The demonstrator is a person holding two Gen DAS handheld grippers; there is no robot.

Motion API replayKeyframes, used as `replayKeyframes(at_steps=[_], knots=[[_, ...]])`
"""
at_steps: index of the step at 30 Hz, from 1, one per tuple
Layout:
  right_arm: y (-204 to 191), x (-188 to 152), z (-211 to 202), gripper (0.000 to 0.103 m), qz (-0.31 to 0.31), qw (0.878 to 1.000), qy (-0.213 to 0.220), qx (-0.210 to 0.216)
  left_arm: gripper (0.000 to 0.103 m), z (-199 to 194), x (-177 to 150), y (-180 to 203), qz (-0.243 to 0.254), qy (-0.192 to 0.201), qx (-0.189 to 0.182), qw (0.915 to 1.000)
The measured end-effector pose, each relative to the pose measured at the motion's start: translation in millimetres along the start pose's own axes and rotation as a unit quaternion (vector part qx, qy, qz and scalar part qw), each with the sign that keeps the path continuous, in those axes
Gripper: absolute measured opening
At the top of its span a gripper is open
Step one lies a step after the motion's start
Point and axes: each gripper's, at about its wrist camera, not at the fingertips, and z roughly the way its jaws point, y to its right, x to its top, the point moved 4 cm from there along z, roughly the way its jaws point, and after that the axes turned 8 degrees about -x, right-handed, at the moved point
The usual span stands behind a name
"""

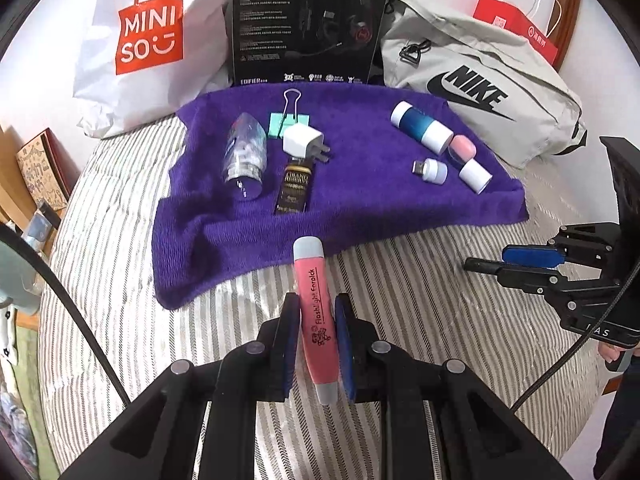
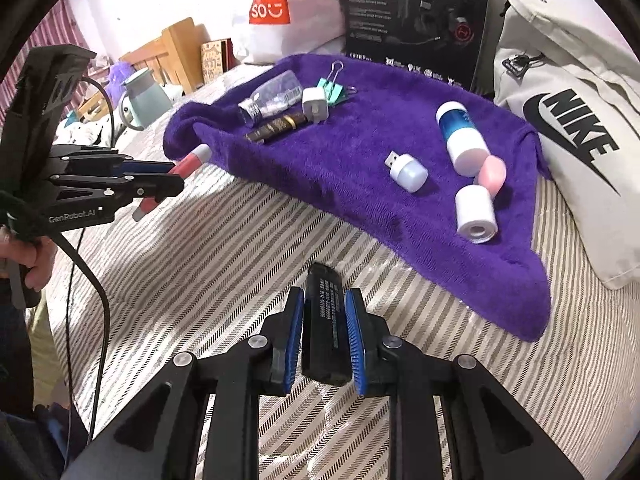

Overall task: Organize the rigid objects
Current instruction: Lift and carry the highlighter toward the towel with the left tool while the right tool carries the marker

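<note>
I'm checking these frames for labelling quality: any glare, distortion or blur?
Left wrist: strong fisheye bending at the edges, the white wall blown out, the pink pen sharp. Right wrist: same bending, sun patches glaring on the striped sheet, the black bar and its print readable.

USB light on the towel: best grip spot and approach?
Grip the USB light across its rounded white body, not the small metal plug at its far-left end. It lies on its side on the towel with clear space around it, so come from above, pads on the body's two long sides.
</note>
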Motion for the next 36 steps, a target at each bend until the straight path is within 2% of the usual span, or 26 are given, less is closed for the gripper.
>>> replayKeyframes(at_steps=[8, 13, 16, 17, 18, 21, 29, 36], knots=[[-2, -7, 14, 0.019, -0.014, 1.000, -0.024, 0.001, 0.018, 3, 5, 2, 0.007, -0.004, 0.001, 1.0000], [-6, -9, 14, 0.020, -0.028, 0.999, -0.023, -0.011, 0.018, 6, 2, 2, 0.006, -0.009, 0.000, 0.9999], [-12, -11, 17, 0.024, -0.066, 0.996, -0.026, -0.047, 0.018, 7, 2, 2, 0.006, -0.010, 0.000, 0.9999], [-15, -14, 22, 0.025, -0.083, 0.994, -0.040, -0.062, 0.018, 7, 2, 3, 0.007, -0.010, -0.001, 0.9999], [-17, -14, 19, 0.024, -0.088, 0.994, -0.031, -0.063, 0.018, 6, 2, 3, 0.007, -0.010, -0.001, 0.9999], [-16, -18, 22, 0.021, -0.082, 0.995, -0.034, -0.049, 0.018, 6, 1, 1, 0.004, -0.010, 0.000, 0.9999], [-6, -12, 24, 0.019, -0.047, 0.998, -0.039, -0.014, 0.018, 5, 2, 2, 0.004, -0.008, 0.000, 1.0000], [4, -6, 13, 0.019, -0.012, 1.000, -0.023, 0.011, 0.018, 0, 8, 1, 0.004, -0.002, 0.000, 1.0000]])
